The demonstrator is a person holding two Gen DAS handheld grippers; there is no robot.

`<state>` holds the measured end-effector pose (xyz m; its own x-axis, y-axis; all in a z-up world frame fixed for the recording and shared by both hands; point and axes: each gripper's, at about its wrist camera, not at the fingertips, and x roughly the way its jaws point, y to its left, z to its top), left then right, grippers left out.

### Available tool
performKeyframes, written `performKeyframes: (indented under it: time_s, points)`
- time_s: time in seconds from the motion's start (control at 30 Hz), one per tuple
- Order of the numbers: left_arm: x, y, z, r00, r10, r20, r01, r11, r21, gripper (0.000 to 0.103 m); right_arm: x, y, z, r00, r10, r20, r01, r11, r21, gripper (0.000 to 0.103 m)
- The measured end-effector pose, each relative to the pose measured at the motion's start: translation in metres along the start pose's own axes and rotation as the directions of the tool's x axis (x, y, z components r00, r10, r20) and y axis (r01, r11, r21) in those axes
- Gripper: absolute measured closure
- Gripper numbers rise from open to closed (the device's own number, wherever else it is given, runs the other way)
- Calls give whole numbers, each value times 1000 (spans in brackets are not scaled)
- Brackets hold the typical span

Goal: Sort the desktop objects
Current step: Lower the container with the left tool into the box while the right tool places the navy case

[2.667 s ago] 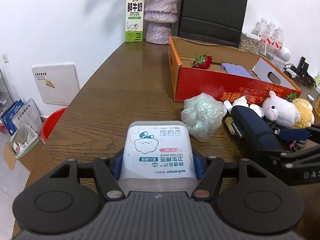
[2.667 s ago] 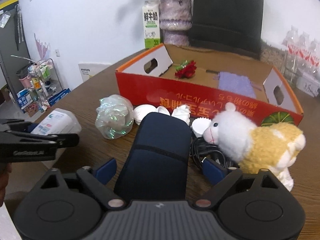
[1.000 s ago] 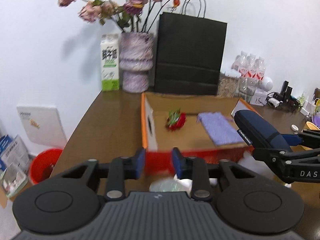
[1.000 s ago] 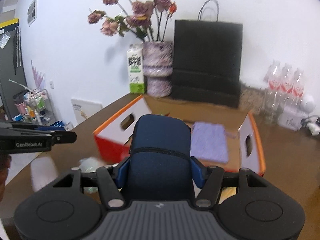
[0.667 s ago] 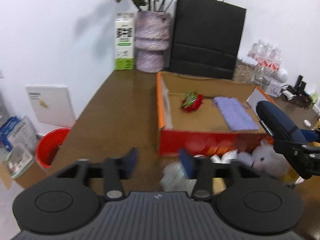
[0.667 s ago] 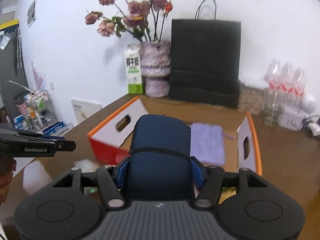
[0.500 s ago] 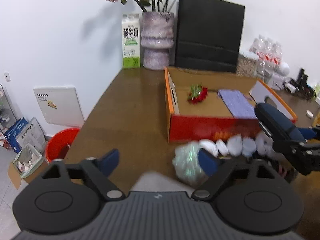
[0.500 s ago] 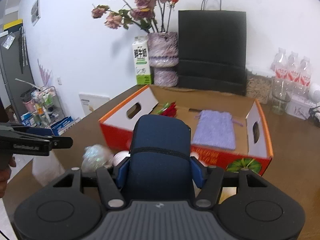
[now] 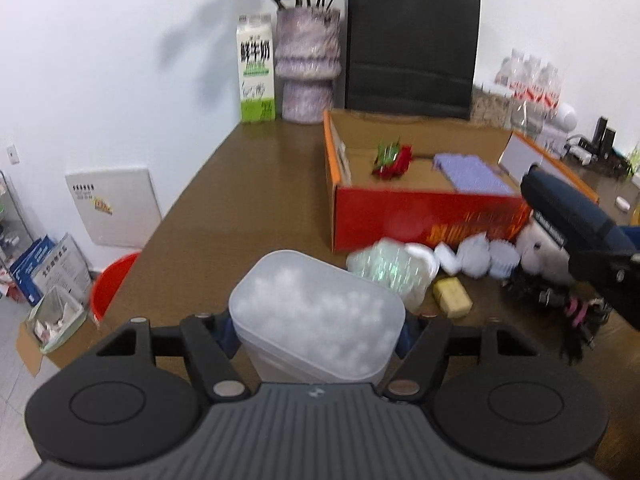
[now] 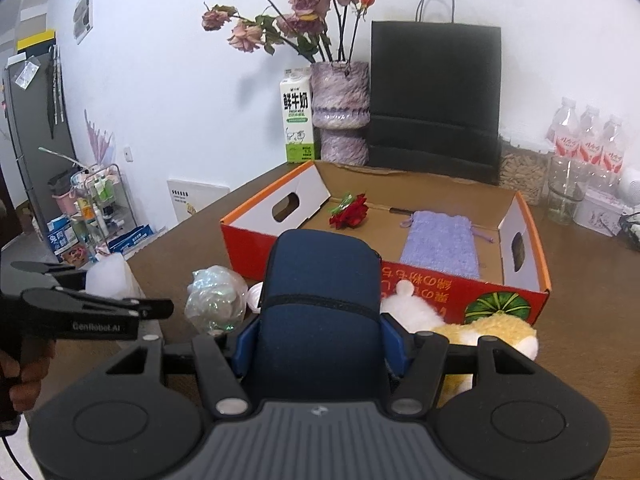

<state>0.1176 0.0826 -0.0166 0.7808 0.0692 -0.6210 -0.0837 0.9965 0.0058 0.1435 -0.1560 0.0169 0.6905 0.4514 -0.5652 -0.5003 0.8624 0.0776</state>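
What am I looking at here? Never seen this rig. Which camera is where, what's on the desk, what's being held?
No robot arm: a person holds a two-finger gripper in each hand, with a fisheye camera on each looking forward along its fingers. In the left wrist view, the left gripper brackets a translucent plastic cotton-bud box; whether it is clamped is unclear. In the right wrist view, the right gripper clamps a navy blue fabric case. On the brown wooden desk stand an open red-orange cardboard box containing a red artificial rose and a lilac knitted pouch, plus a white-and-yellow plush sheep and a crumpled iridescent wrapper.
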Motion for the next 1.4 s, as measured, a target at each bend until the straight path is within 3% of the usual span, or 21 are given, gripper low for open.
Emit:
performKeyframes:
  time_s: [0.3, 0.5, 0.73, 1.07, 1.4]
  points:
    - [-16, -22, 60, 986, -51, 160, 43, 997, 58, 34, -7, -18, 26, 996, -55, 75, 56, 998, -8, 42]
    - [4, -50, 114, 974, -106, 199, 87, 991, 101, 34, 9, -44, 62, 987, -122, 108, 124, 992, -11, 42]
    - [69, -86, 161, 985, -147, 92, 135, 983, 121, 34, 61, -75, 97, 982, -182, 45, 183, 983, -26, 42]
    - [174, -127, 180, 989, -124, -84, 136, 978, 159, 34, 155, -119, 114, 966, -226, -127, 224, 974, -36, 42]
    - [213, -138, 181, 988, -90, -121, 114, 972, 206, 33, 193, -137, 110, 953, -221, -206, 226, 974, 0, 41]
